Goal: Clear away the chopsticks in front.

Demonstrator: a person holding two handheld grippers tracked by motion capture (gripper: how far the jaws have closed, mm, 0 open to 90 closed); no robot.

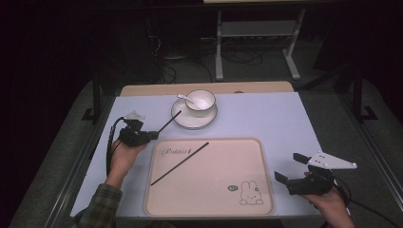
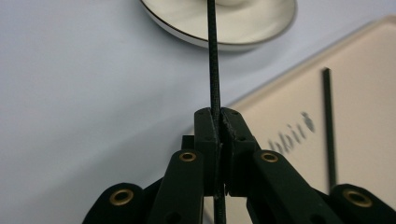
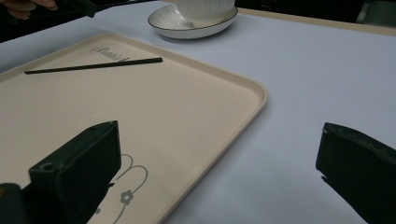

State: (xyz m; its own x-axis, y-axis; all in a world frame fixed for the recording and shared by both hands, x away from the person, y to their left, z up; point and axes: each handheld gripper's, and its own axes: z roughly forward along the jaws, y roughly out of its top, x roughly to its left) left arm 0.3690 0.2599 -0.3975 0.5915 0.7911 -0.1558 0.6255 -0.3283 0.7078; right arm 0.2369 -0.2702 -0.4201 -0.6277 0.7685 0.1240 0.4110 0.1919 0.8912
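A pale lilac table (image 1: 266, 118) stands in a dark room, with a cream tray (image 1: 209, 209) at its near edge. Nearest, at the right, the right gripper (image 1: 290, 167) rests beside the tray with its jaws spread wide and nothing between them. On the tray's left half one black chopstick (image 1: 179, 163) lies slantwise, crossing the printed lettering. Left of the tray, the left gripper (image 1: 154, 135) has its jaws pinched tight on a second chopstick (image 1: 169, 121), whose free end reaches out over the rim of the saucer (image 1: 183, 122). On that saucer, farther off, stands a white bowl (image 1: 200, 100) with a spoon (image 1: 185, 99) in it.

The held stick is thin and gripped near one end only, so I judge it could pivot or slip in the pads. Its long free end could also knock the saucer or spoon if swung carelessly. Laid down crooked, it might roll against its mate on the tray.

The left gripper view is blurred toward the saucer, and the stick's tip is cut off there. The rest of the room is lost in darkness.
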